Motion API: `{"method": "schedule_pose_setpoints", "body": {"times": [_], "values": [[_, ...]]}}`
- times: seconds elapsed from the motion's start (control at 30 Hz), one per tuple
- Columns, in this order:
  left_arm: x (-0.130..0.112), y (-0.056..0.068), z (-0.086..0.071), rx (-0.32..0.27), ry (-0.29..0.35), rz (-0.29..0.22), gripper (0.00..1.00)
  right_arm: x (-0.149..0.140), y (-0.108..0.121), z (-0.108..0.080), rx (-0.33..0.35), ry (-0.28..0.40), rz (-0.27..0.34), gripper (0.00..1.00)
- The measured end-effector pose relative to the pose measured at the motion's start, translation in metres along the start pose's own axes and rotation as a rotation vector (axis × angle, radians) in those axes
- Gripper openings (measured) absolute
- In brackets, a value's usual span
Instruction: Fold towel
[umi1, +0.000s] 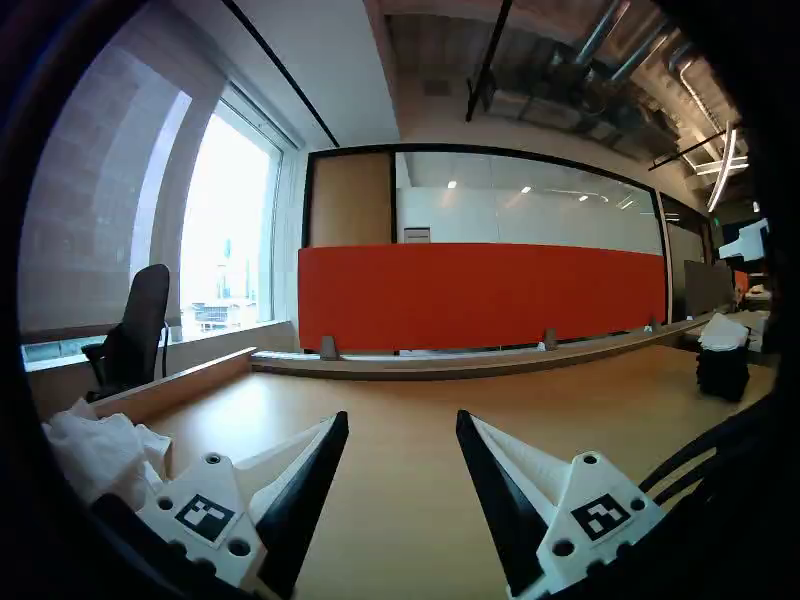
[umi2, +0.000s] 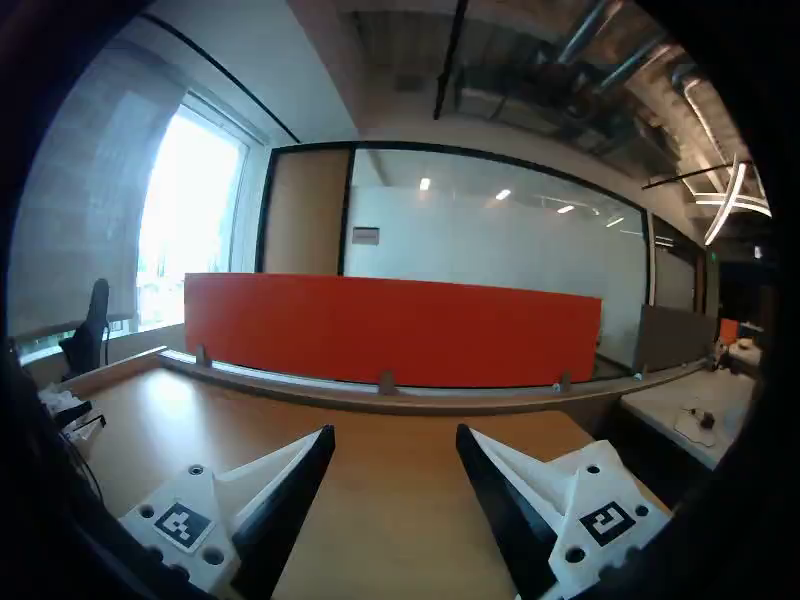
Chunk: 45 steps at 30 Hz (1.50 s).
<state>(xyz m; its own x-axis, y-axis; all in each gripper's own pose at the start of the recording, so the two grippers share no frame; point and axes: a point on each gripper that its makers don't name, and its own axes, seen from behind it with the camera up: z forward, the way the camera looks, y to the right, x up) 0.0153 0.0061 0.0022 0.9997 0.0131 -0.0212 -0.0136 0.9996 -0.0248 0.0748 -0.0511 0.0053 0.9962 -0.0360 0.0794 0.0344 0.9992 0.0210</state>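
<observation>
I had the left hand-held gripper (umi1: 400, 420) held level and low over the counter (umi1: 400, 500), pointing straight across it. Its two fingers stood apart, released, with nothing between them but bare wood. The right hand-held gripper (umi2: 395, 432) sat in much the same pose, level and aimed across the counter, its fingers spread and grasping nothing.

The towel (umi1: 100, 455) lay crumpled in a white heap on the counter just to the left of the left hand-held gripper, beside its left finger and not touching either tip. In the right gripper view, something white sat at the far left edge, too small for me to tell what it was.

Ahead of both hand-held grippers, the light wooden counter ran to a raised rim topped by an orange divider (umi1: 480, 295). Far to the right of the left hand-held gripper stood a black bundle with something white on top (umi1: 722, 360), and dark cables (umi1: 700, 460) curved in nearer on that side. Ahead and to the left were an office chair (umi1: 130, 340) and a bright window (umi1: 225, 250). Beyond the divider rose a glass wall (umi2: 500, 270), with exposed pipes (umi1: 610, 40) overhead.
</observation>
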Motion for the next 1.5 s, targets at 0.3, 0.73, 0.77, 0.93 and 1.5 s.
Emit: {"method": "schedule_pose_setpoints", "body": {"times": [0.3,0.73,0.77,0.93,1.5], "values": [[-0.012,-0.003,0.003,0.011,-0.009,-0.001,0.79,-0.011,0.005,0.005,-0.007,-0.013,-0.010,0.94],[-0.023,-0.006,0.003,0.014,-0.020,-0.002,0.79,-0.015,0.006,0.009,-0.004,-0.018,-0.017,0.93],[-0.023,-0.006,0.003,0.014,-0.017,-0.005,0.79,-0.016,0.006,0.009,-0.004,-0.020,-0.018,0.93],[-0.023,-0.006,0.001,0.014,-0.010,-0.009,0.79,-0.019,0.004,0.009,-0.002,-0.024,-0.021,0.94],[-0.022,-0.006,0.000,0.010,-0.009,-0.007,0.79,-0.018,0.003,0.003,-0.001,-0.015,-0.013,0.94]]}}
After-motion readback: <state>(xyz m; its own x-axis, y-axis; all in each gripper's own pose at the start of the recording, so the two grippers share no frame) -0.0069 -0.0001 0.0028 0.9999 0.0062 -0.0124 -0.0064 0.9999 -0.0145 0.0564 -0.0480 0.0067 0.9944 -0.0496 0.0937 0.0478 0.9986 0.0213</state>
